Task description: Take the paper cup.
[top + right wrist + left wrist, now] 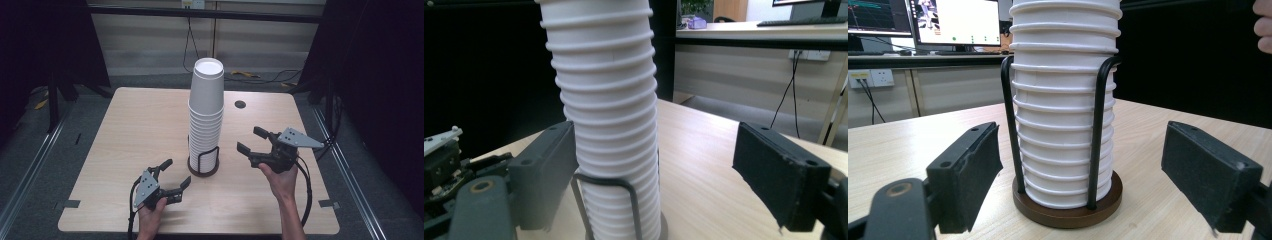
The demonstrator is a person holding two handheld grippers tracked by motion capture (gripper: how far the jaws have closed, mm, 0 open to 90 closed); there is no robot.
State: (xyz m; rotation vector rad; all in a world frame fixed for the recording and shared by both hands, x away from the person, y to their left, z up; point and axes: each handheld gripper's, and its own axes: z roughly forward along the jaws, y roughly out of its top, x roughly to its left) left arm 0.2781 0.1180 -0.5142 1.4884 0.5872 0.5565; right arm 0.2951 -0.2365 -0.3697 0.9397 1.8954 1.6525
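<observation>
A tall stack of white paper cups stands in a round brown wire holder near the middle of the bench. The left gripper sits near-left of it, the right gripper to its right; both fingers are spread open and empty.

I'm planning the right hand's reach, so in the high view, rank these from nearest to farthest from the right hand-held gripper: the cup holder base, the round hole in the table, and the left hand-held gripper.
From the right hand-held gripper:
1. Cup holder base, just to its left at the foot of the cup stack.
2. Round hole in the table, beyond it toward the far edge.
3. Left hand-held gripper, across the holder at the near left.
</observation>
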